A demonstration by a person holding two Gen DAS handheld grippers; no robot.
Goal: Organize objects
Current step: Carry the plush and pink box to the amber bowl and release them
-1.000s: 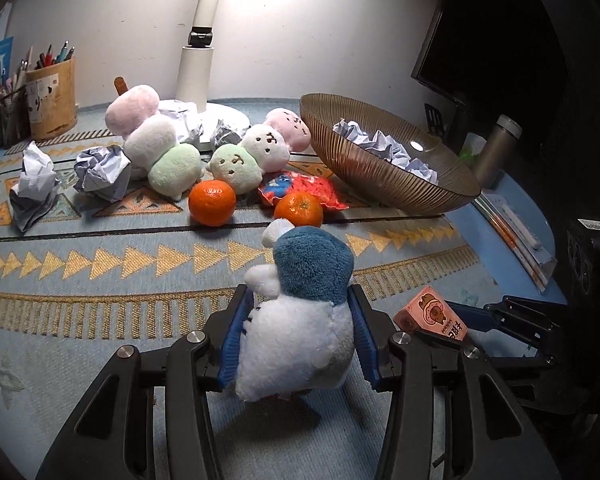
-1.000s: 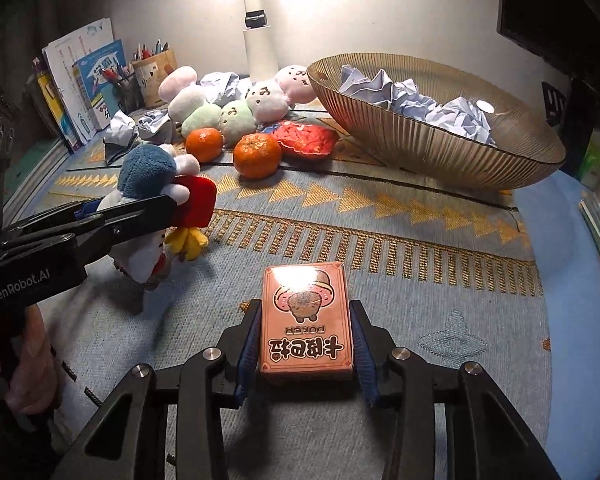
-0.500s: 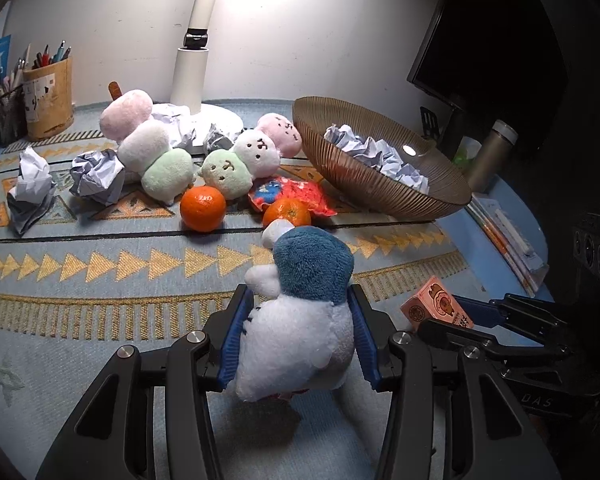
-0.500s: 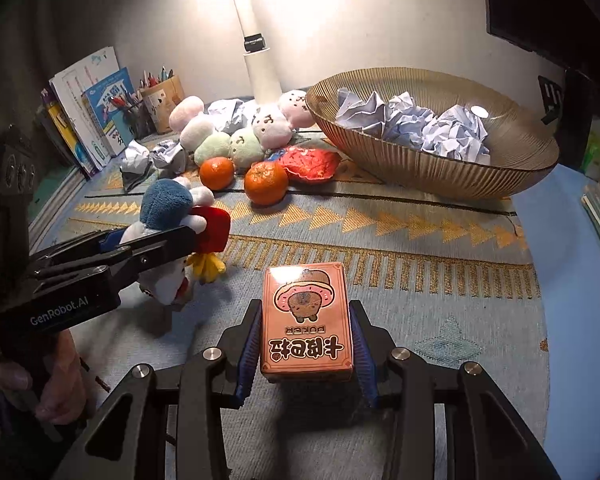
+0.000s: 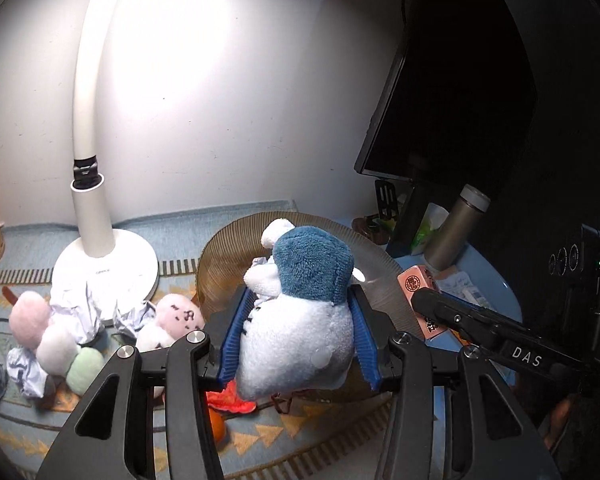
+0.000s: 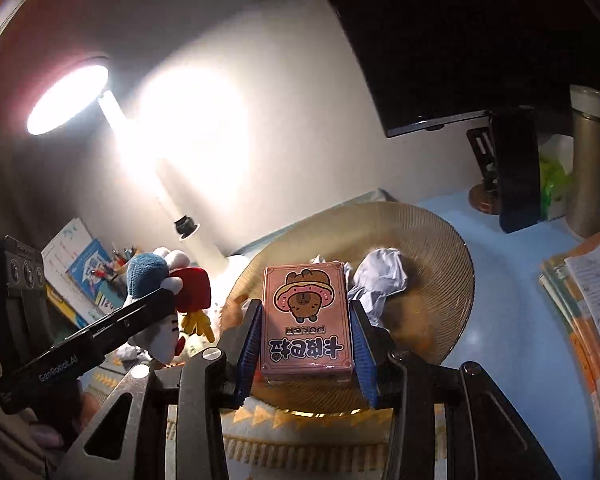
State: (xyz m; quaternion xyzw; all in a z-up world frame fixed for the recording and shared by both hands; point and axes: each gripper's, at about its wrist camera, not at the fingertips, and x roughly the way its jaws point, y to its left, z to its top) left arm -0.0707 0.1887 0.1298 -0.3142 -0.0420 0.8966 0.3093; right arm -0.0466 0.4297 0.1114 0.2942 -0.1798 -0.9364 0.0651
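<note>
While clamped, white blue-hooded plush toy (image 5: 296, 320), pink card box (image 6: 306, 320)

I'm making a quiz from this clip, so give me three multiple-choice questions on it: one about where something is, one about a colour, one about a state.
1. Where is the card box?
A. on the mat
B. in the right gripper, over the bowl
C. beside the flask

2. What colour is the plush toy's head?
A. blue
B. green
C. yellow

3. What state is the left gripper in?
A. open and empty
B. shut on an orange
C. shut on the plush toy

Answers: 1 B, the blue pads clamp its sides with the bowl behind it. 2 A, the top is blue fur above a white body. 3 C, both pads press the toy's sides.
</note>
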